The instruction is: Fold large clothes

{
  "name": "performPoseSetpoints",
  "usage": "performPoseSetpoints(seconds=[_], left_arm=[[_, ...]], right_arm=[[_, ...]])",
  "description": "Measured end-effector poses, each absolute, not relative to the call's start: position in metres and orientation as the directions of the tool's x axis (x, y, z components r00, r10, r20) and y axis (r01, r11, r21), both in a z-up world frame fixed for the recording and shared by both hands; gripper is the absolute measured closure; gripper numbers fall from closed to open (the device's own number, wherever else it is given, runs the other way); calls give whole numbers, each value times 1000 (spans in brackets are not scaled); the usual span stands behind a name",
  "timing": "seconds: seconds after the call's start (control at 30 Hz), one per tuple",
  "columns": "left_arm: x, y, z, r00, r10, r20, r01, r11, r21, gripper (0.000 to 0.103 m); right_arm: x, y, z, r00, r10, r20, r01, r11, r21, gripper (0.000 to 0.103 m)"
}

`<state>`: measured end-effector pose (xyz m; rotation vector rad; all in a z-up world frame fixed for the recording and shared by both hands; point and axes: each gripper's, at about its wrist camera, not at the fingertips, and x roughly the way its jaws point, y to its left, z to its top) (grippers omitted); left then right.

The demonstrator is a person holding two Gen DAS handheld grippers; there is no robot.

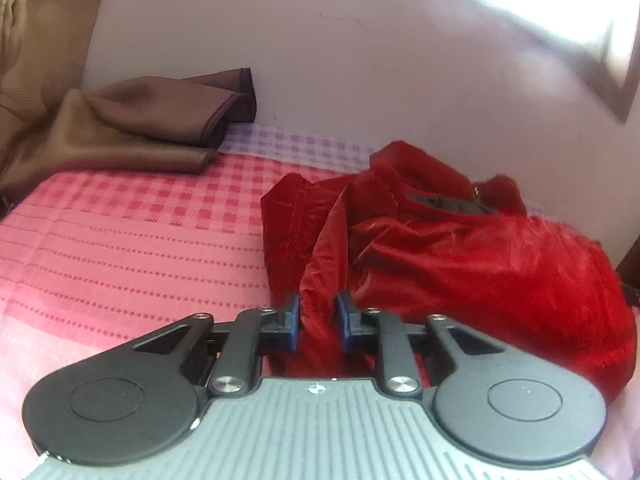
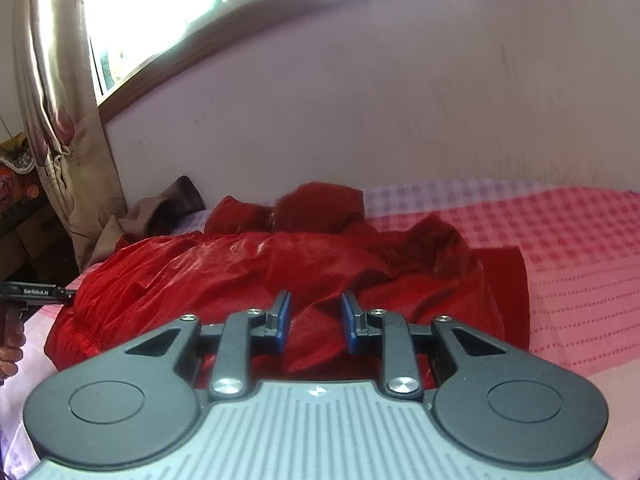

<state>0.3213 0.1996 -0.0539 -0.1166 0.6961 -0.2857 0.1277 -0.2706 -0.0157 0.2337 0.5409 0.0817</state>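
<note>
Here the red jacket (image 1: 460,248) lies crumpled on the bed (image 1: 120,232), its shiny fabric bunched in a long heap that runs roughly across the mattress parallel to the far wall (image 1: 360,60); in the right wrist view the same jacket (image 2: 240,276) stretches from the left edge of the bed toward the middle, with its collar or hood end humped up at the far side near the wall. A dark patch with a small metal piece shows near the far top of the garment in the left wrist view. The left tool (image 1: 319,320) sits at the near left end of the heap, and a narrow fold of the red fabric runs straight between its blue pads (image 1: 295,316); the jaws stand only a little apart and the pads look pressed on that fold. The right tool (image 2: 316,320) is low over the near edge of the jacket, jaws narrowly parted with red fabric lying between and under the pads; whether they pinch it cannot be told. The bed carries a pink and red checked cover. A brown cloth (image 1: 152,128) lies at the far left corner, well apart from the jacket, and a patterned curtain (image 2: 60,120) hangs at the left beside a bright window (image 2: 160,12).
</note>
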Motion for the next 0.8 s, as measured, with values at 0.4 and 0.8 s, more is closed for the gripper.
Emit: performPoseSetpoints(seconds=[0.4, 0.8], left_arm=[[285, 209, -57, 735, -268, -623, 198, 963, -180, 84], [323, 134, -10, 774, -346, -530, 331, 935, -127, 78]], right_arm=[[124, -279, -23, 837, 193, -513, -58, 962, 268, 76], [150, -300, -6, 867, 116, -486, -31, 983, 179, 76]])
